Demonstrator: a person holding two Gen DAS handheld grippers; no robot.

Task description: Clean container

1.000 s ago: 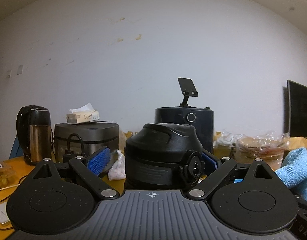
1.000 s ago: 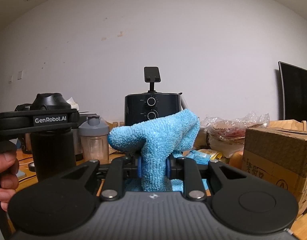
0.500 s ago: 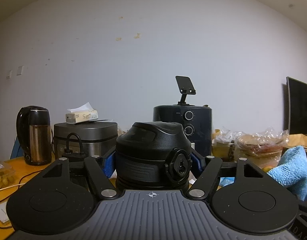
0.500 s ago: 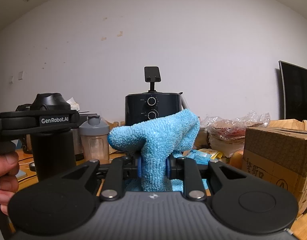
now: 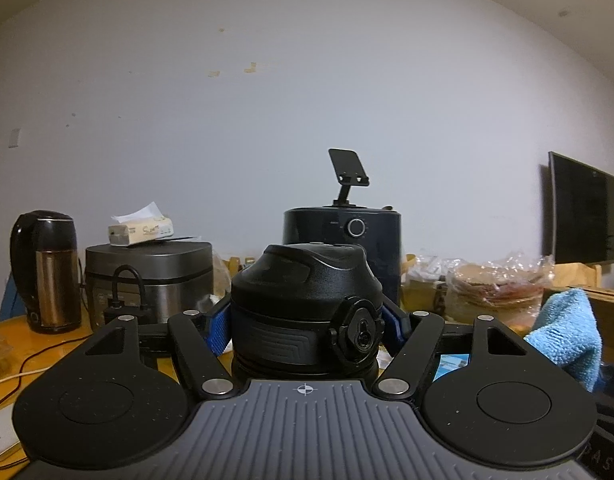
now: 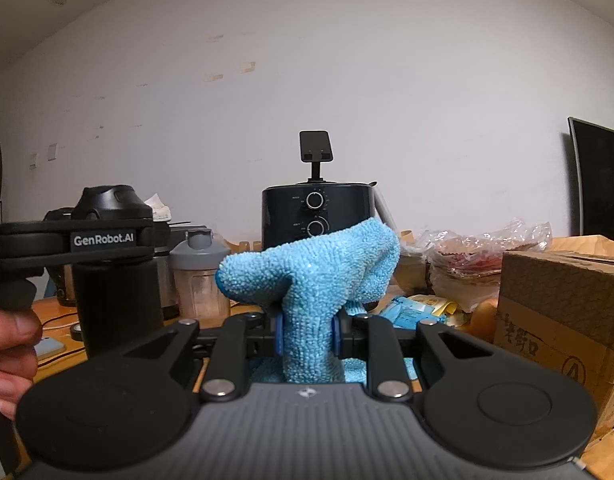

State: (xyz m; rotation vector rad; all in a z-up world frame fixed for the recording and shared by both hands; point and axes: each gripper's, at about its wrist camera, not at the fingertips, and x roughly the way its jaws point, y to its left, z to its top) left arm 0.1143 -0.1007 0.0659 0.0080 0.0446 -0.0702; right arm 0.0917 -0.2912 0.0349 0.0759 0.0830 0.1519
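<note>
Black plastic fills the middle of the left wrist view: the bottle [image 5: 305, 312] stands upright with its lid on, and the left gripper [image 5: 305, 326] is clenched on it just under the lid, one blue pad [image 5: 218, 330] pressed on each side. In the right wrist view the same bottle [image 6: 115, 264] shows at the far left, and its lower body hangs in front of the table [image 6: 61, 310]; if the base touches the wood or is lifted a little, I cannot tell. A hand [image 6: 9, 360] holds the grip of the left tool.

The right gripper [image 6: 307, 334] is closed on a blue cloth [image 6: 311, 272], which stands up between the pads in a loose bunch. The cloth is beside the bottle but clearly apart from it; nothing touches yet in these views.

My judgement is that the step in hand is the wiping itself: one tool steadies the bottle, the other carries the cloth. Whether a wipe is about to come or is just over, the views do not decide. If more wiping follows, the cloth must travel to the left until it meets the bottle wall, and then rub along it, while the left grip holds firm so the bottle does not turn or tip. The round, smooth body may slip between the pads under side pressure.
</note>
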